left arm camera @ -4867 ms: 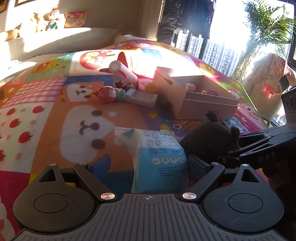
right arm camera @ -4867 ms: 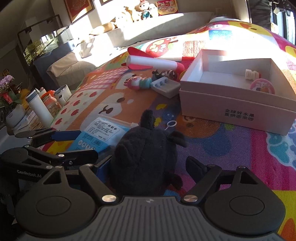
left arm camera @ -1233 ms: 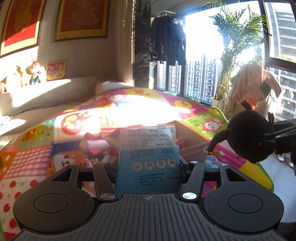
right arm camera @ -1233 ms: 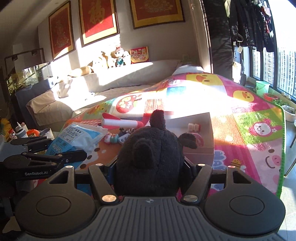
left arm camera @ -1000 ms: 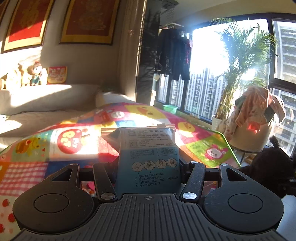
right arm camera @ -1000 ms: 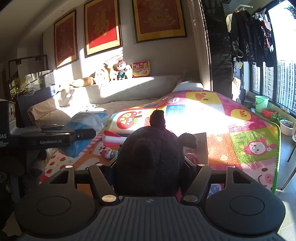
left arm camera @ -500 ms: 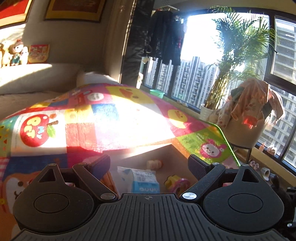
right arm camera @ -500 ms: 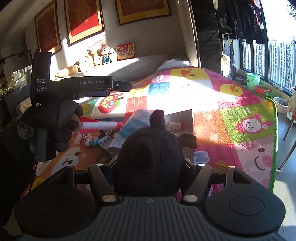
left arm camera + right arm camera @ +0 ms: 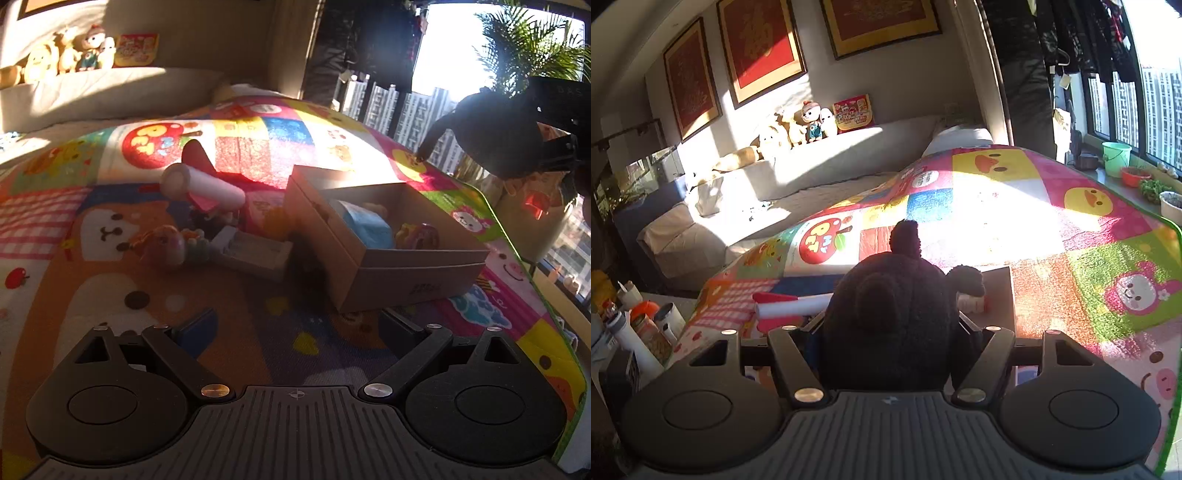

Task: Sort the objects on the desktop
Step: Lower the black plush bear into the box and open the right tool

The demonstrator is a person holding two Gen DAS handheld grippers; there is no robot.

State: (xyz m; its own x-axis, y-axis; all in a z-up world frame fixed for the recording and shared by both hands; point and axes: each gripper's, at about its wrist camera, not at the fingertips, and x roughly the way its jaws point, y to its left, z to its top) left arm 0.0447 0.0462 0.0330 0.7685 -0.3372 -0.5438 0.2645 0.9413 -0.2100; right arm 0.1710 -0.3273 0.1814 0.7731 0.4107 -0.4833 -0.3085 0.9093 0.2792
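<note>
Left gripper point(image 9: 295, 325) jaws opening, empty; blue packet point(image 9: 365, 225) now dropped in box point(image 9: 417, 266); right gripper point(image 9: 886, 332) clamps black plush point(image 9: 890, 317), likely next in.

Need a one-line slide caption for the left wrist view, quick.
Left gripper open above the mat; blue packet in the cardboard box.
</note>
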